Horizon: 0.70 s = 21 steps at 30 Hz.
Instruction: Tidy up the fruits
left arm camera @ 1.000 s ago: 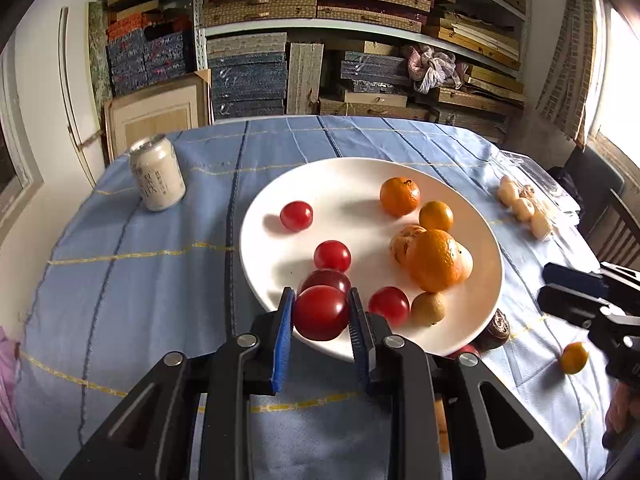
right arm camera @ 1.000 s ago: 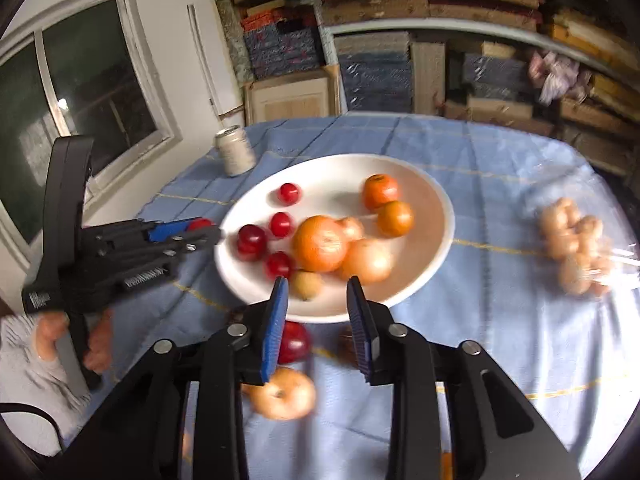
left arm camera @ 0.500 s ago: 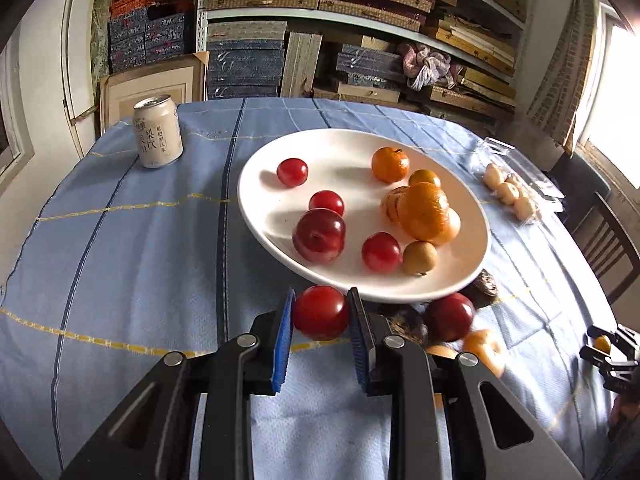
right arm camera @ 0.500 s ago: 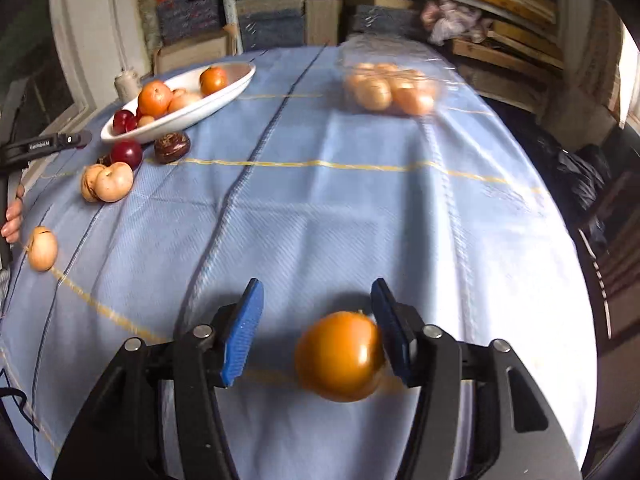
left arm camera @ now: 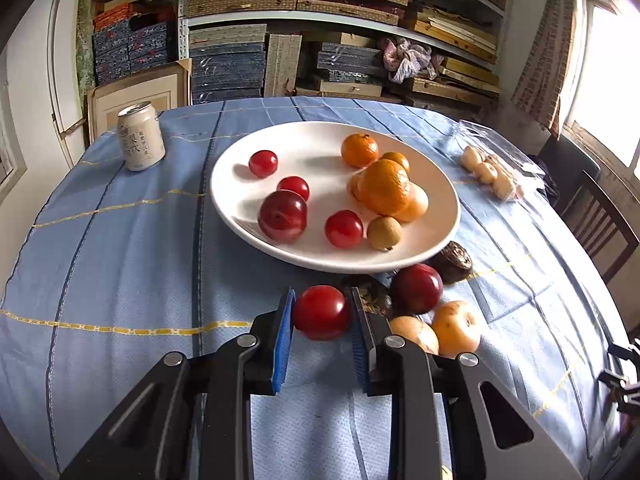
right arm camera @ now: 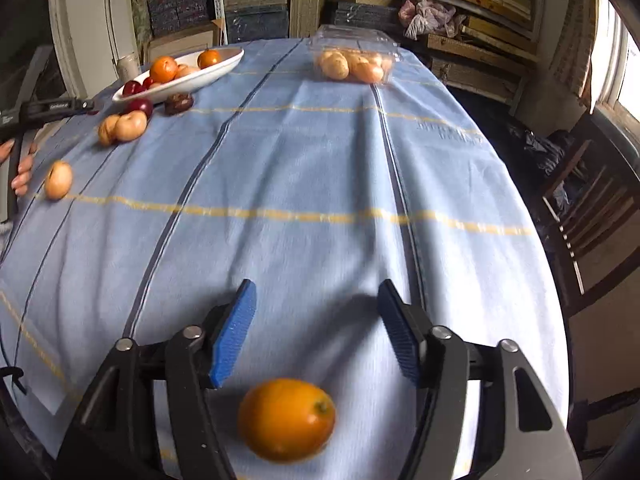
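My left gripper (left arm camera: 322,312) is shut on a red tomato (left arm camera: 321,311), held just short of the white plate (left arm camera: 240,204). The plate holds several red fruits, oranges (left arm camera: 383,186) and a small brown fruit. Loose fruit lies beside the plate's near rim: a red plum (left arm camera: 416,288), two pale peaches (left arm camera: 456,327) and dark fruits. My right gripper (right arm camera: 316,304) is open above the blue cloth near the table's edge. A small orange (right arm camera: 286,418) lies on the cloth between its arms, behind the fingertips.
A drink can (left arm camera: 140,136) stands at the table's back left. A clear plastic box of pale fruit (right arm camera: 352,62) sits at the back. One more peach (right arm camera: 58,179) lies alone on the cloth. A wooden chair (right arm camera: 592,208) stands to the right. Shelves fill the back wall.
My left gripper pulled back from the plate with the tomato. My right gripper swung away to the table's near right edge, opened wider, and the small orange now sits further back between its arms.
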{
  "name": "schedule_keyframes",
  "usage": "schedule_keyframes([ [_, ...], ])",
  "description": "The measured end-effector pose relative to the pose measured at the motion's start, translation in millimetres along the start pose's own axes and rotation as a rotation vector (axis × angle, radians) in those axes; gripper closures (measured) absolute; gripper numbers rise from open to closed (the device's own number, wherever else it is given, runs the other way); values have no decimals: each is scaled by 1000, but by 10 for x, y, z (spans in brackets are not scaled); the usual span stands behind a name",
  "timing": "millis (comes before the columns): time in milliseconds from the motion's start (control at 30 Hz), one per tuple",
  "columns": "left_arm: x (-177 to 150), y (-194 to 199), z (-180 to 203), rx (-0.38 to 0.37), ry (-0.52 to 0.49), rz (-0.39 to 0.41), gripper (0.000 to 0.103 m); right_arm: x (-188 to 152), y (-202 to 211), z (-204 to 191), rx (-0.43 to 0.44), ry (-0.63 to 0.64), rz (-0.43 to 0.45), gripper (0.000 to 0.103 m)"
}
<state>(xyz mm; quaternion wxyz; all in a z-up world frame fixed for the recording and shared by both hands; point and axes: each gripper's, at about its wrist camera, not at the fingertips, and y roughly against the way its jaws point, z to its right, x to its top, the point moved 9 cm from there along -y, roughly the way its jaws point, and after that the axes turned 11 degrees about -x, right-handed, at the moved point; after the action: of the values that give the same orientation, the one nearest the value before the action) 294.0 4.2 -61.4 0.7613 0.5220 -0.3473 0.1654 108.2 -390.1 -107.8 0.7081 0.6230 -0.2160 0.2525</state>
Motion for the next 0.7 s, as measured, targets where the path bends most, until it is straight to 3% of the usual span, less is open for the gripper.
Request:
schedule_keyframes([
  [133,-26,-19,33,-10,-1,-3,76,-236,222,3,-9,-34,46,40],
  [300,-54,-35,86,-16,-8,-9,76,-135,198,-40,18,-54,36,36],
  [333,-64,-31,102,-15,-11,-9,76,-119,188,-70,38,-53,35,33],
  [400,-85,-15,117,-14,-12,-5,76,-58,112,-167,56,-22,15,16],
  [467,-88,-18,111,-16,-8,-4,76,23,42,-262,51,-4,15,16],
  [533,-86,-40,99,-18,-1,-6,76,166,32,-358,99,-55,14,24],
  [600,-101,-55,88,-17,4,-15,76,540,227,-292,51,-139,168,25],
  [700,-107,-4,80,-15,3,-4,76,566,497,-449,147,-113,196,29],
])
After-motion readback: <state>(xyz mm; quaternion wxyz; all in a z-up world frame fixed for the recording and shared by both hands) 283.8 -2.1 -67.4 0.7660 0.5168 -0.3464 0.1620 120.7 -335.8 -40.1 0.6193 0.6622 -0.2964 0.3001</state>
